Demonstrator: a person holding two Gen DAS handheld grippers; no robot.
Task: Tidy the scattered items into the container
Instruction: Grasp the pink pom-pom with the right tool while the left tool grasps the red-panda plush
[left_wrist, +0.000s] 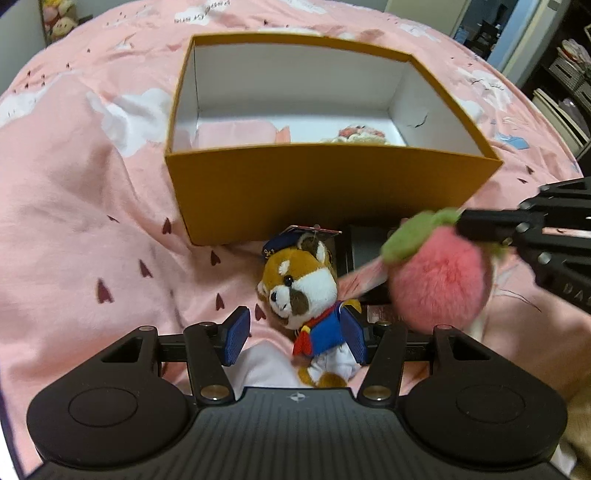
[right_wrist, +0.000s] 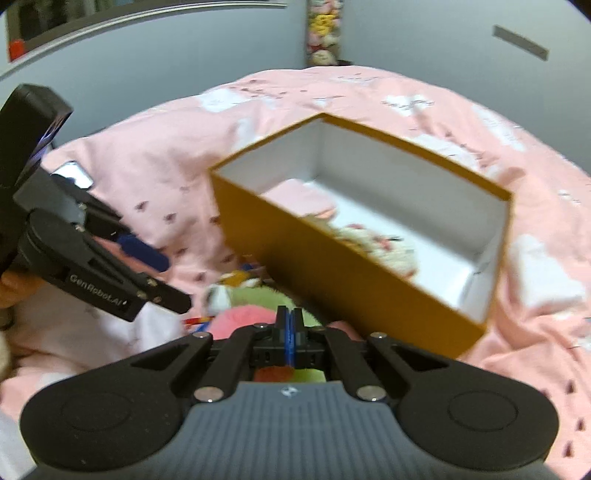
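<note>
Dog plush (left_wrist: 301, 291) before box (left_wrist: 325, 188) (peach plush (left_wrist: 439, 280) at right).

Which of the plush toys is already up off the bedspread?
The pink peach plush with green leaves, hanging from the right gripper, whose fingers are shut on its leaf. The dog plush in blue uniform lies on the bedspread between the left gripper's fingers.

box (left_wrist: 332, 192) contents: mostly hidden behind near wall | dark flat item (left_wrist: 360, 245) beside box: masked by pink plush (left_wrist: 439, 284) | right-wrist view: motion-blurred
</note>
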